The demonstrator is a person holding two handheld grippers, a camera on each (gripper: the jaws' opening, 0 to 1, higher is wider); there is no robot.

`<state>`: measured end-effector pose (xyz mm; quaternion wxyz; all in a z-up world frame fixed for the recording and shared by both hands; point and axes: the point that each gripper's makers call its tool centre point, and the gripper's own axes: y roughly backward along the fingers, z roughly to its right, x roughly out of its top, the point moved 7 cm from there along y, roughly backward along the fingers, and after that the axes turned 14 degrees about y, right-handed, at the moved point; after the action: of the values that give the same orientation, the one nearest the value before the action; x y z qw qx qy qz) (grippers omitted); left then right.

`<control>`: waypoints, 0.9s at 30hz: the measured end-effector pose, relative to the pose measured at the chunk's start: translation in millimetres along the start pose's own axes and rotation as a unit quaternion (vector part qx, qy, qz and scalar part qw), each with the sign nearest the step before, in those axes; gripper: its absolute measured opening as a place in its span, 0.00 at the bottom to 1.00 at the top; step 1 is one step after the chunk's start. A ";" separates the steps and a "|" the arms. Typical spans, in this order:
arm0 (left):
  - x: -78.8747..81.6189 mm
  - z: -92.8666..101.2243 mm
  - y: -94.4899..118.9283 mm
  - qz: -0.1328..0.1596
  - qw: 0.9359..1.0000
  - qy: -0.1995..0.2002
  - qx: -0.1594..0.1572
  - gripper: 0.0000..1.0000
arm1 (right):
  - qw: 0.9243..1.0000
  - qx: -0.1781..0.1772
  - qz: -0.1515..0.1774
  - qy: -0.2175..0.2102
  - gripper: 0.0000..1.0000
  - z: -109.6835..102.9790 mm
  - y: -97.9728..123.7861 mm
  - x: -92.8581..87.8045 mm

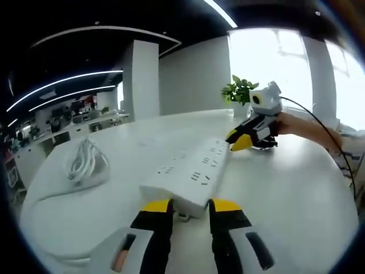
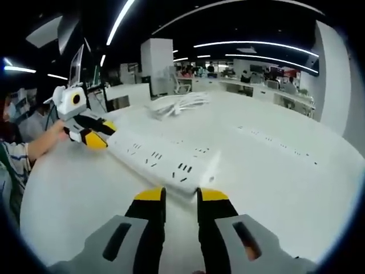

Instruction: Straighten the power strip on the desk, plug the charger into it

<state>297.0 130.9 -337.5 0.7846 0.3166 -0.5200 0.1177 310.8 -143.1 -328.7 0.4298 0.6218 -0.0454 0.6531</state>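
A: Left gripper view: a white power strip [image 1: 191, 171] lies flat on a round white desk [image 1: 285, 194], running away from the camera on a slant. The left hand-held gripper [image 1: 190, 206] sits at the strip's near end, its yellow-tipped jaws a narrow gap apart, one to each side of that end. I cannot tell whether they touch it.

B: Where is the other one?

A: The right hand-held gripper [image 1: 239, 140] is at the strip's far end, held by a person's hand [image 1: 305, 128]. Its yellow tips meet at the strip's far corner; how far they are parted is not clear from here.

B: And the right gripper view?

A: The same power strip seen from its opposite end. The right gripper's jaws rise just short of the near end, slightly apart, with nothing between them. The left gripper rests at the far end.

B: Anything else on the desk?

A: A coiled white cable [image 1: 84, 162] lies well apart from the strip. A potted plant [image 1: 238, 92] stands at the far edge.
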 end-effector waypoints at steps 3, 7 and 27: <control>-2.4 0.1 2.4 0.000 1.000 0.001 0.002 0.25 | 1.000 0.005 0.002 -0.002 0.21 -3.1 -0.9 -0.6; -5.8 1.0 7.1 -0.003 1.000 -0.006 0.009 0.25 | 1.000 0.014 0.007 -0.008 0.20 -10.0 0.3 -1.8; -14.1 0.7 22.7 0.006 1.000 0.003 0.014 0.26 | 0.999 0.033 0.019 0.001 0.20 -37.2 9.5 -1.5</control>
<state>278.7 150.0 -341.3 0.7808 0.3241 -0.5180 0.1300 275.9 -127.6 -333.7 0.3963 0.6344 -0.0353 0.6628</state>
